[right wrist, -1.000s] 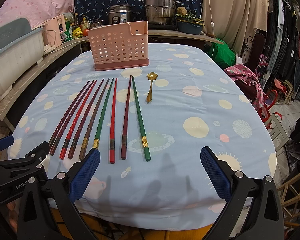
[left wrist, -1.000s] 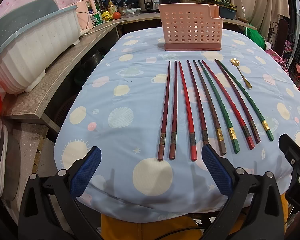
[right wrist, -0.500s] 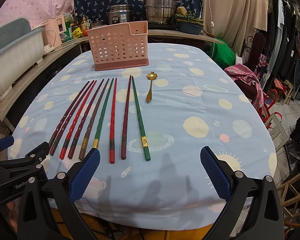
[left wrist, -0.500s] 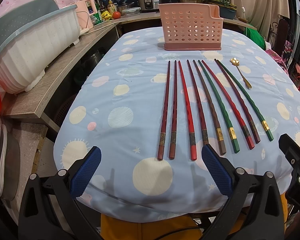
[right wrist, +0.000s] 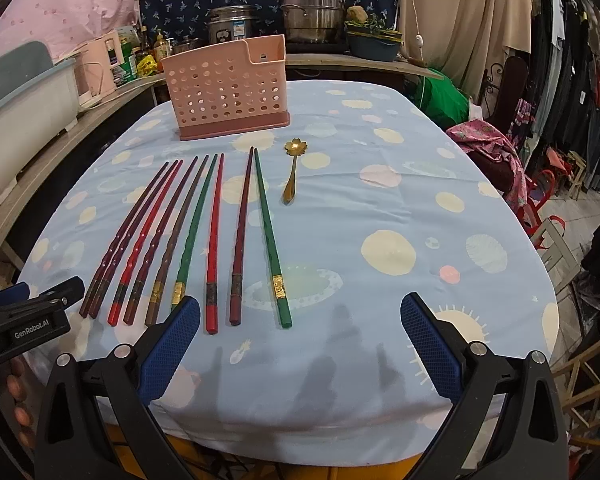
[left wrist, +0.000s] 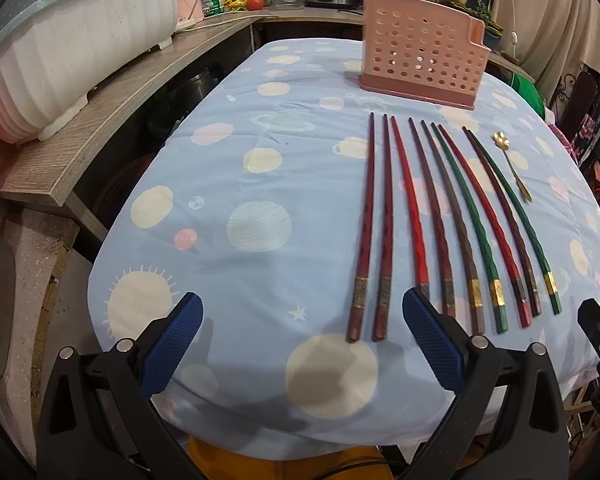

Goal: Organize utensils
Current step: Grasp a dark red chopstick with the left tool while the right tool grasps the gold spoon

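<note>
Both tools wide open, holding nothing.
Left tool (left wrist: 300, 334) and right tool (right wrist: 300, 334) hover above nine chopsticks (right wrist: 214, 240) beside a gold spoon (right wrist: 292, 172).

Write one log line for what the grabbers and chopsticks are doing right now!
left gripper: open, empty | right gripper: open, empty | chopsticks: in a row on tablecloth | gold spoon: beside them | pink basket: upright behind

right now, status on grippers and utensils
Left gripper open, empty. Right gripper open, empty. Chopsticks and gold spoon on tablecloth; pink holder empty-looking. Nothing blocking.
</note>
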Demonstrator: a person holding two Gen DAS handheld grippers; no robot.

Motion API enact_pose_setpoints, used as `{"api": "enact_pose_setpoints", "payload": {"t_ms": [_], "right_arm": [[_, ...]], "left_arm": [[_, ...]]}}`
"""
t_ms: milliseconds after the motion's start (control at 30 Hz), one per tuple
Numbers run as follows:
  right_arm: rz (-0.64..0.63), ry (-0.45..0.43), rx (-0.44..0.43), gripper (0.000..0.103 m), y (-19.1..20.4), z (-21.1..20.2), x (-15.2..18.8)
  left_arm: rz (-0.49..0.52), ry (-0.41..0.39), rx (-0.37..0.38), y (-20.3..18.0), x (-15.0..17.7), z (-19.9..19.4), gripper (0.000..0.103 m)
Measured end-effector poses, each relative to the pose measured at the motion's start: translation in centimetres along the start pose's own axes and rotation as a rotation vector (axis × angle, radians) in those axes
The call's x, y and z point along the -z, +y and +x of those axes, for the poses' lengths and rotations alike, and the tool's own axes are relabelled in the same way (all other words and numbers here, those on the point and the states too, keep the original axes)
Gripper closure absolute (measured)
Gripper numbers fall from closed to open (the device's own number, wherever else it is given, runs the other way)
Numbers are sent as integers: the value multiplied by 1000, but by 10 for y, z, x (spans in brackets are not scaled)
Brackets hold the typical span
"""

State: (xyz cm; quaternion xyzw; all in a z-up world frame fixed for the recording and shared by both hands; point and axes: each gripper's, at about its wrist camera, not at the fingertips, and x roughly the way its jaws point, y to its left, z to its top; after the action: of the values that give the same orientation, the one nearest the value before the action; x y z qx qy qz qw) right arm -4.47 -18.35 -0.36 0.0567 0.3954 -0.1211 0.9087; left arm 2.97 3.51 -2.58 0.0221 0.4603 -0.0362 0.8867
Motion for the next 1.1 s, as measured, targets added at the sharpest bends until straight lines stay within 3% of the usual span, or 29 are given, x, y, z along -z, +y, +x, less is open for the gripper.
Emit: {"api": "enact_pose_setpoints", "payload": {"t_ms": [133,567,700,767,833,900,1100], "right_arm": [[-1,8,-3,7,-2,7,-4],[9,26,-10,7,-7,31,-20],[8,21,-16,12,-9,43,-31],[30,32,-15,16,-13,53,-39],[58,42,-24,26,-19,63,-47],[65,35,-26,31,-21,71,-57],[53,45,-52,51,-15,102,-80]], "left_arm": [[-13,28,14,5,-6,14,16],[-6,51,13,7,-16,35,24],[-13,42,20,10,-22,36,43],[-5,33,29,9,-24,35,61],[-2,33,39,9,-27,35,80],[-5,36,55,9,-29,36,87],[13,25,50,3,-30,38,92]]}}
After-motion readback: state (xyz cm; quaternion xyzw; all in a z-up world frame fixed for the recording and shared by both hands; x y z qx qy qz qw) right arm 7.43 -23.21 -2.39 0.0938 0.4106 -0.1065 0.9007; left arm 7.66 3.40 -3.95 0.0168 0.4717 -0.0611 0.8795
